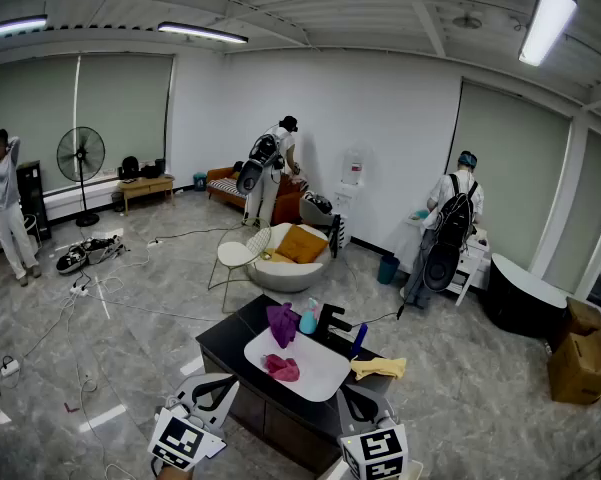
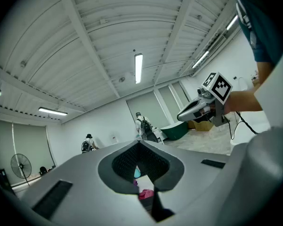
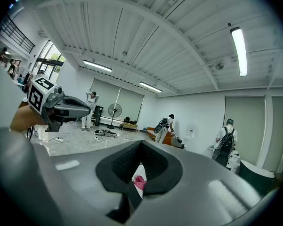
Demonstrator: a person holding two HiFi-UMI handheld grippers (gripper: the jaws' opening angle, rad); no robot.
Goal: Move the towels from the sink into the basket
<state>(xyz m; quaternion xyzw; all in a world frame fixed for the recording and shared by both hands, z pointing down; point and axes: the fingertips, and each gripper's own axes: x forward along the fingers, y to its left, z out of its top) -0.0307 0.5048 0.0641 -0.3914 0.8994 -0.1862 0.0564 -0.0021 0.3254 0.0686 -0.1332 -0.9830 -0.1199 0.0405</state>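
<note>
1. left gripper [image 1: 221,388]: jaws fully together, nothing in them. it is held level at the near left corner of the dark cabinet [image 1: 230,353], aimed across the sink [image 1: 320,376].
2. purple towel [image 1: 282,323]: draped upright at the sink's far left rim, beside a blue bottle [image 1: 309,318]. it sits further from both claws than the pink one.
3. pink towel [image 1: 282,368]: crumpled lump inside the basin, left half, no clear long axis. it lies ahead and to the right of the left claw and shows through the jaw notch in both gripper views. the left looks slightly nearer, so the likely first pick is left and needs the jaws opened first.
4. right gripper [image 1: 356,400]: also closed and empty, at the near right of the sink, tipped slightly down.
5. yellow towel [image 1: 378,368]: on the counter just right of the basin, not in it, stretched left-right, just ahead of the right claw.
6. basket: can't confirm. a white round tub with orange cloth [image 1: 290,258] stands on the floor well beyond the cabinet.
</note>
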